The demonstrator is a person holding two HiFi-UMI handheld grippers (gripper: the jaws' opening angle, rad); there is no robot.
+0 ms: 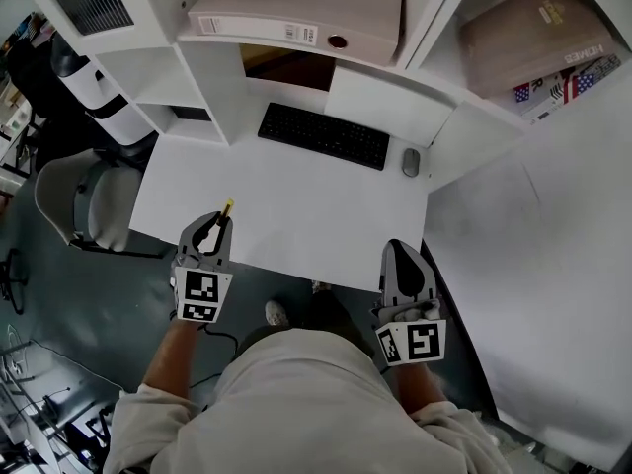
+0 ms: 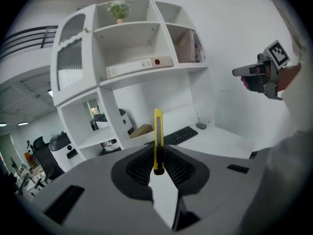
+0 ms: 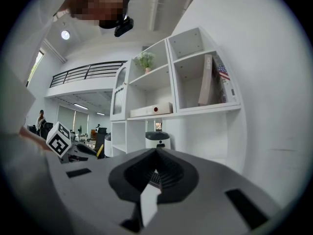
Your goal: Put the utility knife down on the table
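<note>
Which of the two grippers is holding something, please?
The left gripper: its jaws clamp the yellow knife, while the right gripper is shut on nothing.

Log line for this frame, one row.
left claw: shut on knife | knife: over table near edge, not set down | right claw: shut, empty | step: placing pending

White shelf unit (image 1: 212, 92), dark floor (image 1: 89, 304)

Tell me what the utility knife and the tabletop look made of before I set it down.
The utility knife looks like plastic: smooth, uniformly yellow body. The table looks like laminate or painted board: flat matte white, no grain or glare.
</note>
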